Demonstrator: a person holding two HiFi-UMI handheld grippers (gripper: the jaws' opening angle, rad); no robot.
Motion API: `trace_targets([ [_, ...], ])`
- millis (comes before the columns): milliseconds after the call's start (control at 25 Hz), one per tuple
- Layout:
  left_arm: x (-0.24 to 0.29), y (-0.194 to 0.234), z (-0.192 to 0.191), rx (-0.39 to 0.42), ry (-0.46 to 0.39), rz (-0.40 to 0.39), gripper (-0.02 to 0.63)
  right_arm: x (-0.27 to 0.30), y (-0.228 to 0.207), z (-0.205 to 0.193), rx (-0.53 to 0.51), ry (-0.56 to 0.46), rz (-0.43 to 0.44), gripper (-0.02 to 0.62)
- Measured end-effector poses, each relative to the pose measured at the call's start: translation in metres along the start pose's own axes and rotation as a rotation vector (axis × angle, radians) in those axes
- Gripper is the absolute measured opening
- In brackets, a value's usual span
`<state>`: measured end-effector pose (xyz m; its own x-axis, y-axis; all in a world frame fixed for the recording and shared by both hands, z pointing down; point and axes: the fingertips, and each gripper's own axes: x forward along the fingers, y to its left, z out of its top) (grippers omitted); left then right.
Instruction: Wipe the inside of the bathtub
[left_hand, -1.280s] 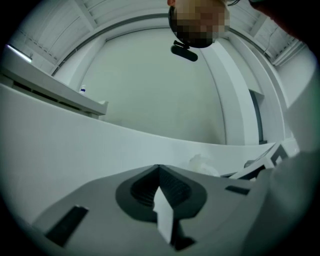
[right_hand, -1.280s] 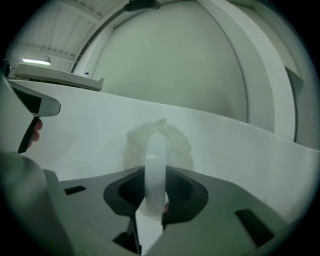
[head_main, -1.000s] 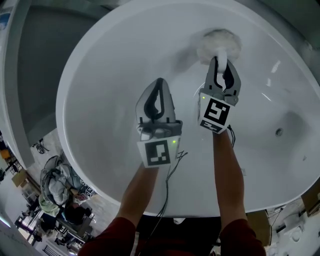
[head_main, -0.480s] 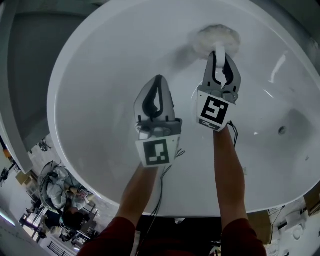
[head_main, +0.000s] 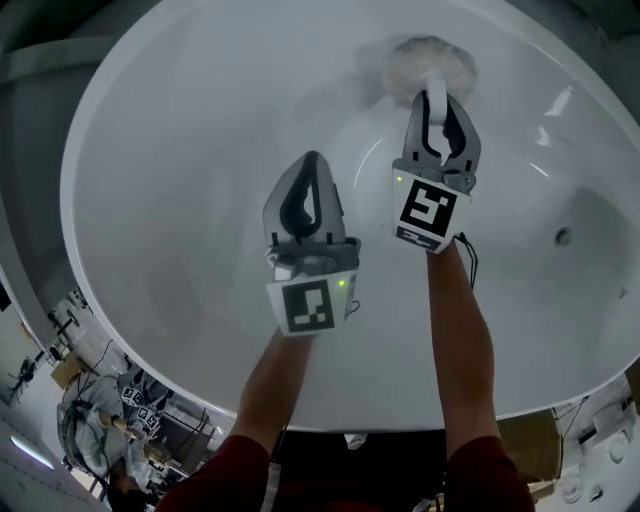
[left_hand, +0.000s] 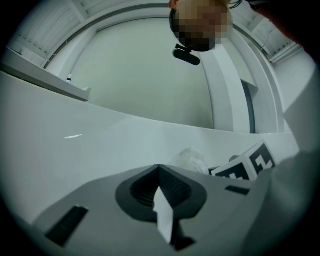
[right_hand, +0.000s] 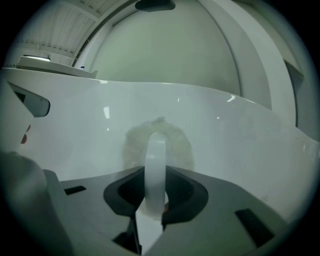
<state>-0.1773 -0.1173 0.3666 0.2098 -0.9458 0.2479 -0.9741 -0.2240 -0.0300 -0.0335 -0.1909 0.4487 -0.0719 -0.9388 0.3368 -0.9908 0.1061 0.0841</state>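
The white bathtub (head_main: 170, 210) fills the head view. A round, fluffy white scrubbing pad (head_main: 428, 60) lies flat against the tub's far inner wall. My right gripper (head_main: 438, 97) is shut on the pad's white handle (right_hand: 155, 165), with the pad (right_hand: 158, 142) just beyond the jaws. To its left and nearer me, my left gripper (head_main: 314, 160) hangs over the tub's inside, shut with nothing in it. In the left gripper view the closed jaws (left_hand: 159, 168) point at the tub wall, and the pad (left_hand: 190, 159) shows just past them.
A drain hole (head_main: 563, 237) sits in the tub floor at the right. The right gripper's marker cube (left_hand: 248, 165) shows at the right of the left gripper view. Beyond the tub's near-left rim, cluttered floor (head_main: 110, 420) is visible.
The right gripper has slid the pad slightly left along the far tub wall. The left gripper stays shut and has hardly moved. The head view has shifted a little.
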Motion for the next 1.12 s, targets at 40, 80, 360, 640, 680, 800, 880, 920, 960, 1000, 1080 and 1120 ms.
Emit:
trace_targets([
  [40,0.000,-0.012,-0.004,0.007,0.002,-0.010,0.014,-0.003,-0.011,-0.008,0.003,0.002,-0.006,0.094],
  [80,0.001,-0.023,-0.008,0.014,0.005,-0.021,0.014,-0.005,-0.021,-0.016,0.006,0.005,-0.013,0.092],
  [360,0.004,-0.125,-0.017,0.050,0.011,-0.095,0.014,-0.030,-0.118,-0.052,0.033,0.016,-0.071,0.094],
  [640,0.018,-0.165,-0.013,0.060,-0.004,-0.152,0.014,-0.034,-0.166,-0.065,0.058,0.021,-0.127,0.094],
  [680,0.018,-0.178,-0.014,0.064,-0.001,-0.164,0.014,-0.037,-0.180,-0.070,0.065,0.024,-0.138,0.093],
  [800,0.010,-0.245,-0.020,0.082,0.010,-0.201,0.014,-0.061,-0.240,-0.093,0.041,0.034,-0.148,0.094],
  [880,0.005,-0.280,-0.022,0.090,0.006,-0.218,0.014,-0.074,-0.272,-0.108,0.034,0.039,-0.155,0.094],
  [920,0.005,-0.293,-0.023,0.093,0.003,-0.225,0.014,-0.078,-0.285,-0.114,0.039,0.041,-0.163,0.094],
  [960,0.005,-0.304,-0.025,0.095,0.002,-0.231,0.014,-0.081,-0.297,-0.120,0.046,0.043,-0.174,0.094],
  [1000,0.006,-0.314,-0.028,0.096,0.003,-0.237,0.014,-0.084,-0.309,-0.126,0.053,0.044,-0.184,0.094],
  [1080,0.007,-0.335,-0.034,0.102,0.006,-0.252,0.014,-0.091,-0.331,-0.138,0.059,0.049,-0.201,0.093],
  [1120,0.008,-0.346,-0.037,0.106,0.009,-0.259,0.014,-0.095,-0.341,-0.144,0.058,0.051,-0.206,0.094],
])
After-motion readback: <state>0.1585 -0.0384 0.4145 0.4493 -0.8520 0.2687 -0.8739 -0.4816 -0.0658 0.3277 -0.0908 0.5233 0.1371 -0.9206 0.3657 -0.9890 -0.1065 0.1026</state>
